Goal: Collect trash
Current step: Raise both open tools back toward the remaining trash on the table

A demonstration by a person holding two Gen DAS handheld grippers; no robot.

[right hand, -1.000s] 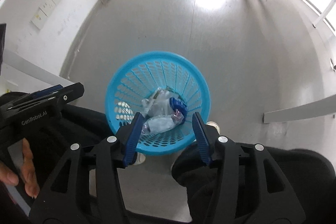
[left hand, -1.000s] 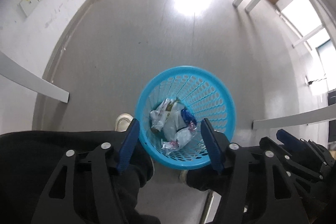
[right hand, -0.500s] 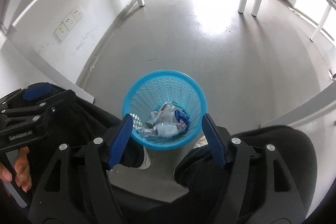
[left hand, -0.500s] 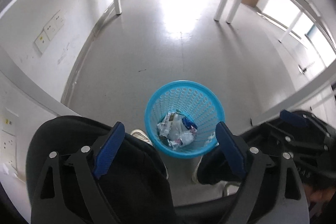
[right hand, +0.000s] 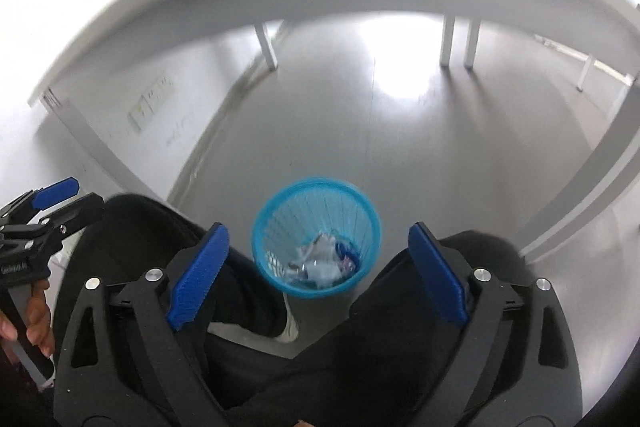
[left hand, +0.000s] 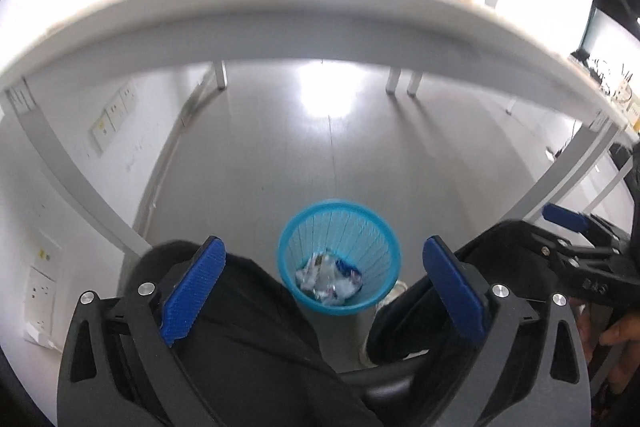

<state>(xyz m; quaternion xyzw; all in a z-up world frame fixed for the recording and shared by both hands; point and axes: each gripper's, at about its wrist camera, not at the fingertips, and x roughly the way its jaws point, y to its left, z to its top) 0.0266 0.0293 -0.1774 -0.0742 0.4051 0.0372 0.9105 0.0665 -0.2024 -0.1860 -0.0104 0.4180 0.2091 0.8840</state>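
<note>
Left gripper [left hand: 324, 283]: jaws just opened to full spread; nothing held.
Right gripper [right hand: 318, 271]: jaws likewise just opened wide; nothing held.
Trash [left hand: 330, 277]: crumpled wrappers, seen lying in the bottom of the basket; judged light, soft, crushable, somewhat slippery; best pinched at a raised fold.
Basket [left hand: 298, 237]: blue slotted plastic, set on the floor [left hand: 280, 155] below the table edge [left hand: 304, 27]; judged light, best gripped by its rim.
</note>
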